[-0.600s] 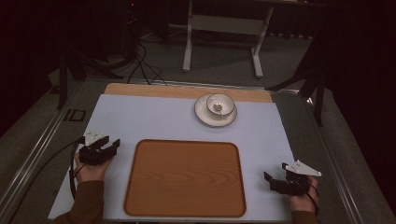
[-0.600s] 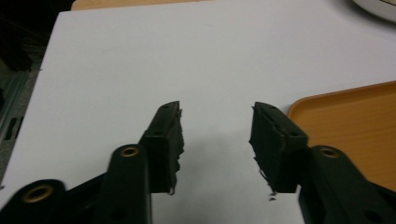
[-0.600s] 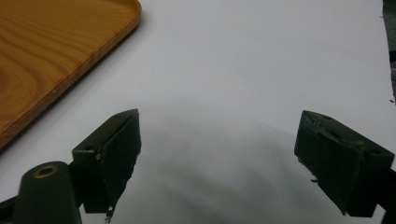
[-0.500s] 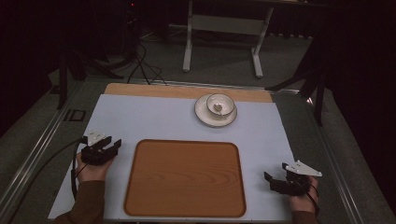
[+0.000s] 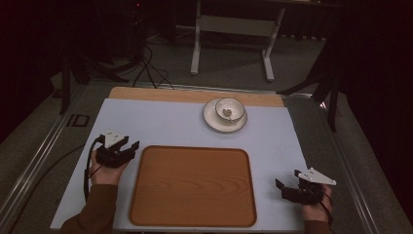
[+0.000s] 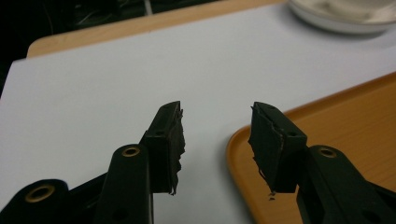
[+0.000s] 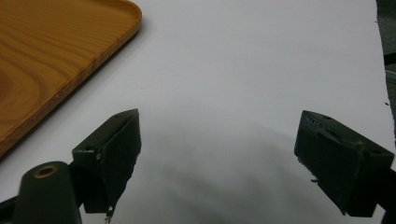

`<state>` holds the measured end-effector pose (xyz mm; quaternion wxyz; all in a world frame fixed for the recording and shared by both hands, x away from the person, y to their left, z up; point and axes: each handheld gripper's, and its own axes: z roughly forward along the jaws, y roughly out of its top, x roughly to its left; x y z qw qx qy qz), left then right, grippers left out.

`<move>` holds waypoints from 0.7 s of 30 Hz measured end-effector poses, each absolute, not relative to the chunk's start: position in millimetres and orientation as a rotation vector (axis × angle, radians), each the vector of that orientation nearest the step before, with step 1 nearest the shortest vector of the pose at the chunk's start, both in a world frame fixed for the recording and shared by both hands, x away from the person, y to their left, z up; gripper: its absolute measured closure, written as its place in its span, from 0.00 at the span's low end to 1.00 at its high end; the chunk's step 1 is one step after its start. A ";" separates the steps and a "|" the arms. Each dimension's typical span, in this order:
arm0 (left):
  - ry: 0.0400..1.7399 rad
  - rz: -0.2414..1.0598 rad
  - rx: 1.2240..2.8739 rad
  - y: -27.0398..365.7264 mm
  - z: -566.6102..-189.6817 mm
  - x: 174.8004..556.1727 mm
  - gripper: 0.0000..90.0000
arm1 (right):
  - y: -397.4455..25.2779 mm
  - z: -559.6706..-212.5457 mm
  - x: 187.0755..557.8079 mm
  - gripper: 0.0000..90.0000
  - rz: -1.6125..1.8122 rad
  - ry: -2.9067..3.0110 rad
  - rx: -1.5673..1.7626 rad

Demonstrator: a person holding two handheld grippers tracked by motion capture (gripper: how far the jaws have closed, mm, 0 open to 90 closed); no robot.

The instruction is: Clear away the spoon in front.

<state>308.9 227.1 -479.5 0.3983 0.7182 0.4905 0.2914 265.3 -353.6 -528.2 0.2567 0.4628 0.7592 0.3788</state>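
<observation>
At the left, the left gripper (image 5: 127, 147) is hovering beside the near-left corner of the rectangular wooden tray with rounded corners (image 5: 193, 185), its jaws standing apart with nothing between them; in the left gripper view (image 6: 215, 140) the gap is opening onto the white table cover (image 6: 93, 93) and the tray's rim (image 6: 243, 135). Compared with half a second ago, this gripper is sitting a little nearer the tray edge and slightly forward; the rest is lying as it did.

In the middle, the tray is lying empty. Beyond it, toward the far edge, a small white ceramic bowl (image 5: 230, 108) is resting on a round white ceramic plate (image 5: 214, 122), something small inside it that is too small to tell. Both are probably light, stiff, smooth and breakable; the rim looks the safest hold, gently pinched.

At the right, the right gripper (image 5: 282, 189) is resting near the table's near-right corner, well apart from the tray, jaws wide apart and empty (image 7: 217, 158).
</observation>
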 end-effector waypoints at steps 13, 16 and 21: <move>1.094 0.706 1.801 178.9 -448.9 327.4 0.60 | -355.2 -527.2 264.8 0.16 1.038 2.050 1.262; 1.061 0.702 1.818 167.8 -444.3 332.8 0.60 | -354.9 -527.1 264.8 0.16 1.036 2.051 1.260; 1.020 0.687 1.837 151.6 -439.5 341.2 0.60 | -355.1 -527.5 265.2 0.16 1.033 2.054 1.261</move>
